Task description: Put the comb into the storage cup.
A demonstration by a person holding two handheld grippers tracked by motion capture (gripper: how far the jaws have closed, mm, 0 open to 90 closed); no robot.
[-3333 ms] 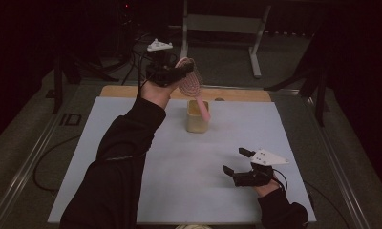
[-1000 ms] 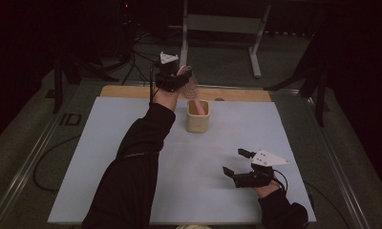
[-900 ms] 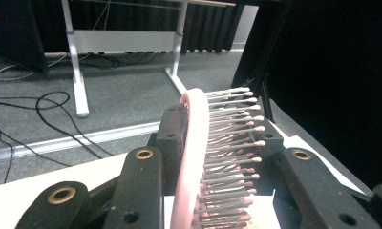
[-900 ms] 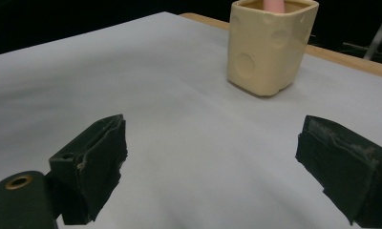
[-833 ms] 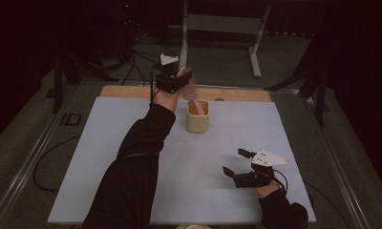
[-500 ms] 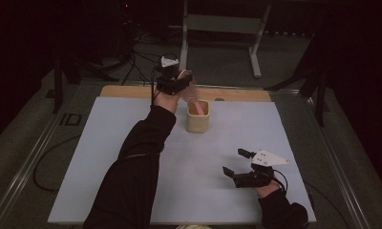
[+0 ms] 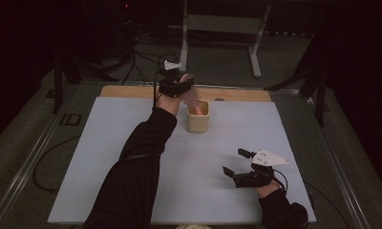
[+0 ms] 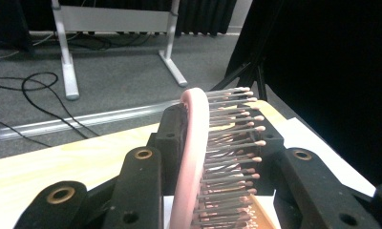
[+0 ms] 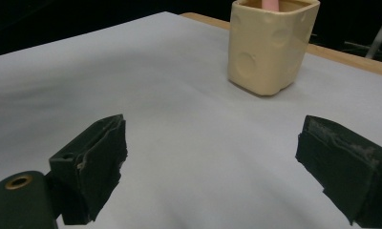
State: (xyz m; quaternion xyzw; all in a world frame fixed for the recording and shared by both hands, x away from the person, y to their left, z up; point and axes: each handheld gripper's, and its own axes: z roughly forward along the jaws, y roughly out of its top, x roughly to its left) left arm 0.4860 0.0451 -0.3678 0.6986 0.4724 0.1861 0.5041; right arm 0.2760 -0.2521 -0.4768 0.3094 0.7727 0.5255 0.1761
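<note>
Left gripper (image 7: 185,89): I have it clamped on the pink hairbrush (image 8: 198,157); in the left gripper view the two black jaws press the brush head from both sides, bristles pointing to the right of that view.
Hairbrush: I see its head held up near the far edge of the table (image 7: 132,143), slanting down into the cream cup (image 7: 198,116), where the pink handle shows inside the rim.
Cream cup: it stands upright on the grey-white sheet, near the middle of the far edge, just in front of the bare wooden strip.
Right gripper (image 7: 240,164): I hold it low over the sheet near the near right corner, jaws wide apart with nothing between them; it is well apart from the cup.
Right gripper view: the cup sits beyond the parted jaws, dimpled sides facing me.
</note>
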